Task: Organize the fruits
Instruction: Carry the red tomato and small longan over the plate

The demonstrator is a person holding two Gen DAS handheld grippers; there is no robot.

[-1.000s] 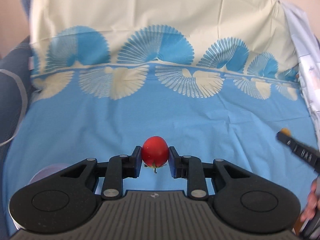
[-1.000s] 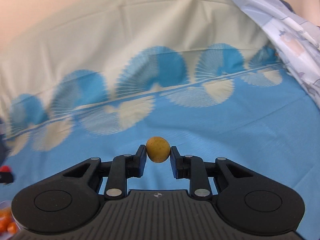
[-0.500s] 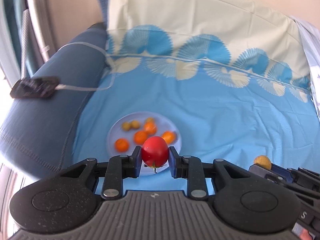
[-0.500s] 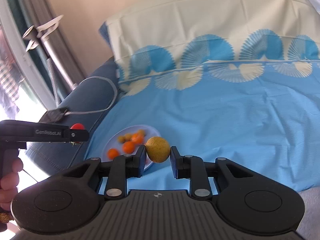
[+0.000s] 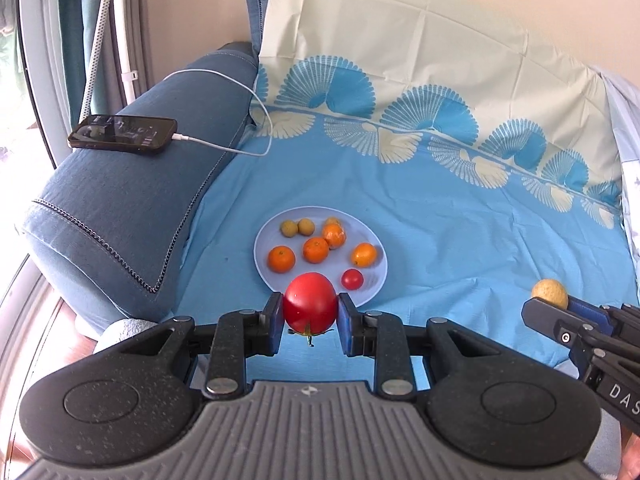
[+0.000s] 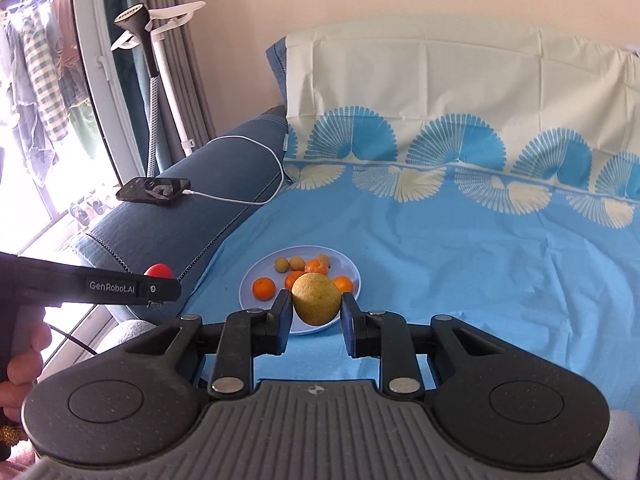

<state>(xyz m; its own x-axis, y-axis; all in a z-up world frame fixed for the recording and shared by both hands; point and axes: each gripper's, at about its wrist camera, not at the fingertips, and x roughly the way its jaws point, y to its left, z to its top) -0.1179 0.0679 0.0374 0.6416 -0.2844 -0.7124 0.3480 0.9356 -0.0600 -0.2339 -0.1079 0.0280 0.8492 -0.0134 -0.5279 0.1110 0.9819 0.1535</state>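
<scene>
Above the pale blue round plate (image 5: 378,276) of small fruits, left gripper (image 5: 310,318) clamps a red tomato (image 5: 310,302); right gripper (image 6: 316,312) clamps a round yellow-brown fruit (image 6: 316,299).

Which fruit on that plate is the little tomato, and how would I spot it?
Find the pale blue plate on the blue bedsheet beside the navy cushion. The small tomato sits near its front rim, the only red, glossy piece among oranges and yellowish fruits.
</scene>
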